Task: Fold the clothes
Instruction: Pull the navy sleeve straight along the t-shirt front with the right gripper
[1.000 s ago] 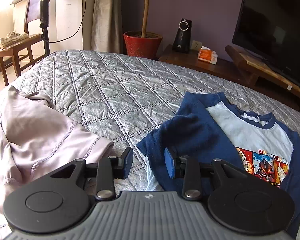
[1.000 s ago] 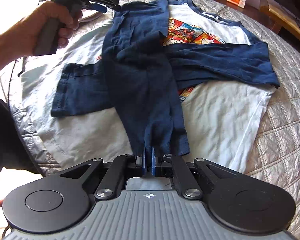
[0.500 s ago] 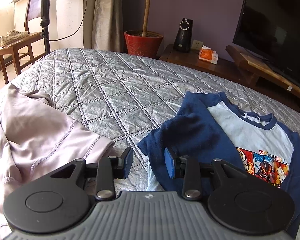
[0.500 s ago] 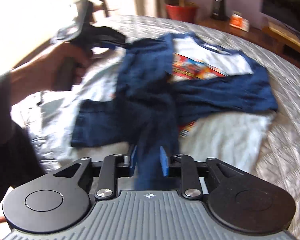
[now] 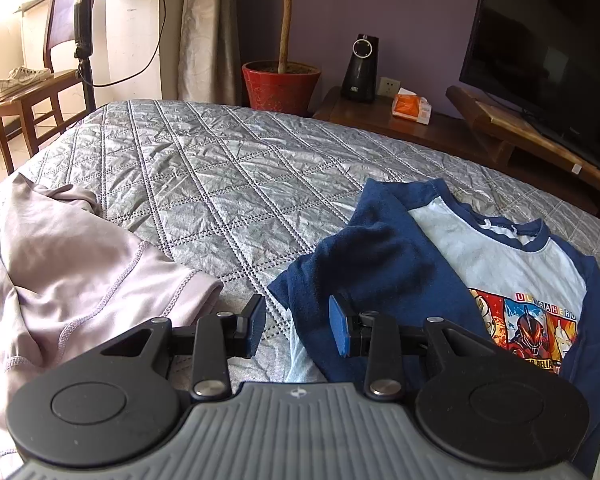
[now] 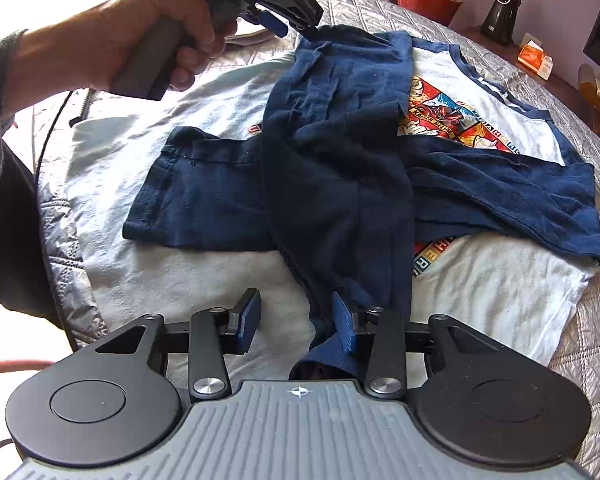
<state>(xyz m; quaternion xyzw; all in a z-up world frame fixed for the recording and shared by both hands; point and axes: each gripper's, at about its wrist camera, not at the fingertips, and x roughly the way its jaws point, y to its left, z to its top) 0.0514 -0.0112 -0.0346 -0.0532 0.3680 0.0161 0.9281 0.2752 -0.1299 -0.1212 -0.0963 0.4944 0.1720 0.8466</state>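
Item: raglan T-shirt (image 6: 480, 280), white body, navy sleeves, flat on the quilted bed (image 5: 220, 184).

Change: 1 second ago the right gripper (image 6: 296, 318) pinched the long sleeve's (image 6: 340, 184) cuff; it has since let go, jaws now closing slightly, cuff resting only against the right-hand pad. Reading: sleeve laid over the chest, 1 fold placed.

Position: sleeve runs from 6 o'clock at the right gripper toward 12 o'clock.

Left gripper (image 5: 296, 326): part open, empty, the shirt's shoulder beneath.
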